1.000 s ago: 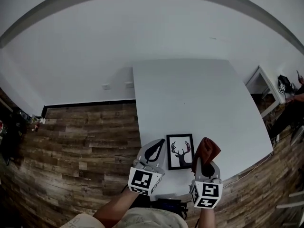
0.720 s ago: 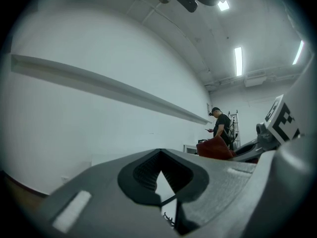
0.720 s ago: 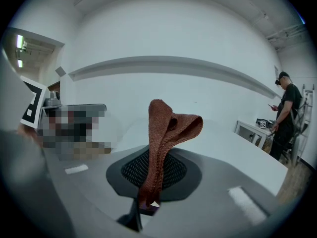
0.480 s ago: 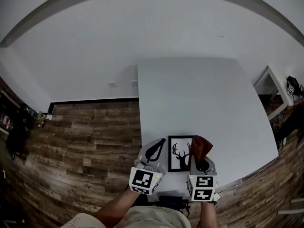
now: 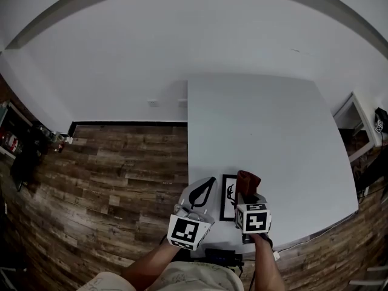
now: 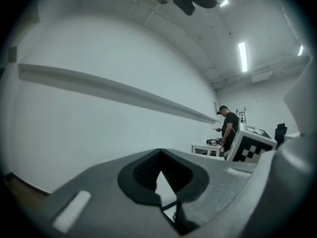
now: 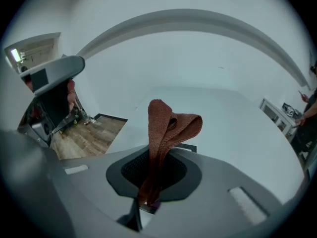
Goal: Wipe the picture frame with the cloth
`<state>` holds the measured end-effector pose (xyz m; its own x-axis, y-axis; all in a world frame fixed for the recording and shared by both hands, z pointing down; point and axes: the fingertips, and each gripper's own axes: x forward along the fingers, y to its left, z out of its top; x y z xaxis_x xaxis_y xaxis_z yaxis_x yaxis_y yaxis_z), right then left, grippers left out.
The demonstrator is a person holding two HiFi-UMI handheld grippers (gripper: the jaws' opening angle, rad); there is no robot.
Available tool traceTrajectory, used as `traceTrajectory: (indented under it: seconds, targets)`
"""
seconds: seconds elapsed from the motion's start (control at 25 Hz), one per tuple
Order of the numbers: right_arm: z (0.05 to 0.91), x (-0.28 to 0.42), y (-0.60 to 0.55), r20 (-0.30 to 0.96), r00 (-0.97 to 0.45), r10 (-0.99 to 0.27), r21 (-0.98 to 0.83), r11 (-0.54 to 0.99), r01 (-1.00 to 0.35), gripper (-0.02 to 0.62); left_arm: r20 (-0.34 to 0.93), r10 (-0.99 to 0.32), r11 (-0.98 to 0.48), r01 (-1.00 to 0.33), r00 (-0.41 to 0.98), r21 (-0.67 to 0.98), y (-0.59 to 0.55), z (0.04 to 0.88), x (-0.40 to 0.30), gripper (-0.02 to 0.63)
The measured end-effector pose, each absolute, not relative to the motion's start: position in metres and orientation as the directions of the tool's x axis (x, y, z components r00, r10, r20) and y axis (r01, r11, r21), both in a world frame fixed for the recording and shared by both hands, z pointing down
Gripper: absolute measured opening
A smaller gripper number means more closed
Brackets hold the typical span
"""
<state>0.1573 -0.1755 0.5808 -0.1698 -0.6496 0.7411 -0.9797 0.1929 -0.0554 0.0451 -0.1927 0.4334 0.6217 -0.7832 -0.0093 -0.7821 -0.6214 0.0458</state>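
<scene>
In right tongs (image 7: 147,202) — cloth (image 7: 164,128), over frame (image 5: 228,190)

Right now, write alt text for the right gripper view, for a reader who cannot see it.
The right claw is clamped on a rust-brown woven cloth, which stands up from it and folds over at the top. Beyond lie a white table, the edge of a black picture frame just behind the cloth, and wooden floor at left.
</scene>
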Motion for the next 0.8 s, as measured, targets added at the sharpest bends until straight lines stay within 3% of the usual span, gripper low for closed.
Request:
traceTrajectory:
  seconds: [0.52,0.8]
  targets:
    - [0.654,0.125,-0.23,0.879,-0.234,-0.416,-0.135,0.253,-0.958,0.058,-0.018,-0.829,-0.56,-0.828,0.559,0.04,-0.197,0.434,0.006,0.0]
    - [0.677,0.131,-0.236,0.915,-0.182,-0.36,-0.111,0.21,-0.971,0.058,-0.006,-0.834,-0.551,-0.833,0.552,0.053,-0.195,0.435,-0.002,0.0]
